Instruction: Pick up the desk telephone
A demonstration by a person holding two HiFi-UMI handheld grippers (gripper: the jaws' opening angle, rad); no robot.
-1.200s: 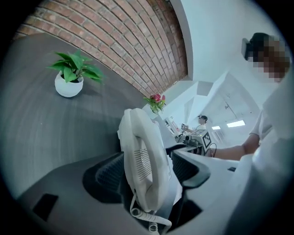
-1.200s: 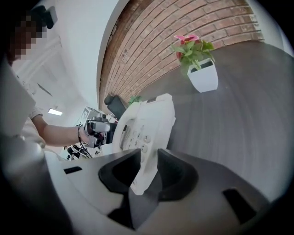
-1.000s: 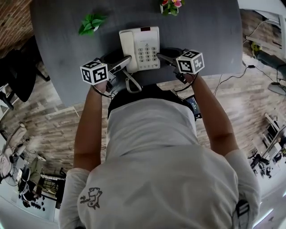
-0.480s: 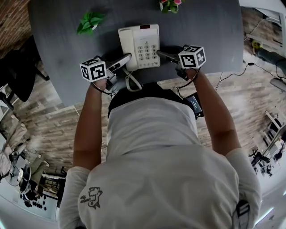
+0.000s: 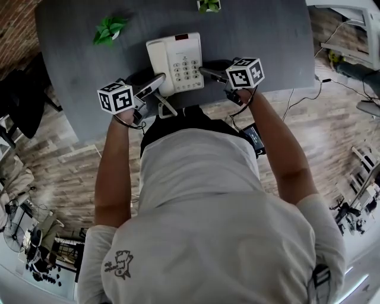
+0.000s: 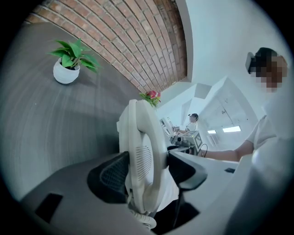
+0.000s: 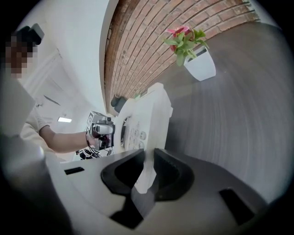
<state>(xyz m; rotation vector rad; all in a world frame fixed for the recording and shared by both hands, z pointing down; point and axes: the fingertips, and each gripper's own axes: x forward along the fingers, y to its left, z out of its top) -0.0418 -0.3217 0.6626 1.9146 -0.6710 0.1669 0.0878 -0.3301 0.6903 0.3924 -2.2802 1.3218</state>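
The white desk telephone [image 5: 176, 62] with its handset on the left sits between my two grippers over the dark grey desk [image 5: 267, 35]. My left gripper [image 5: 159, 79] has its jaws closing, and the pads press on the handset side [image 6: 142, 156]. On the other side my right gripper [image 5: 205, 72] is closing too, and its pads pinch the phone's thin right edge [image 7: 144, 119]. The phone looks tilted and slightly raised in both gripper views. Its coiled cord [image 5: 165, 107] hangs over the near desk edge.
A green plant in a white pot [image 5: 108, 28] stands at the desk's far left, and a flowering pot [image 5: 208, 5] stands behind the phone. A brick wall backs the desk. Cables lie on the wooden floor at the right [image 5: 309, 98].
Both grippers' jaws have narrowed onto the phone's sides. Grippers and phone have shifted together to the left and slightly up in the head view.
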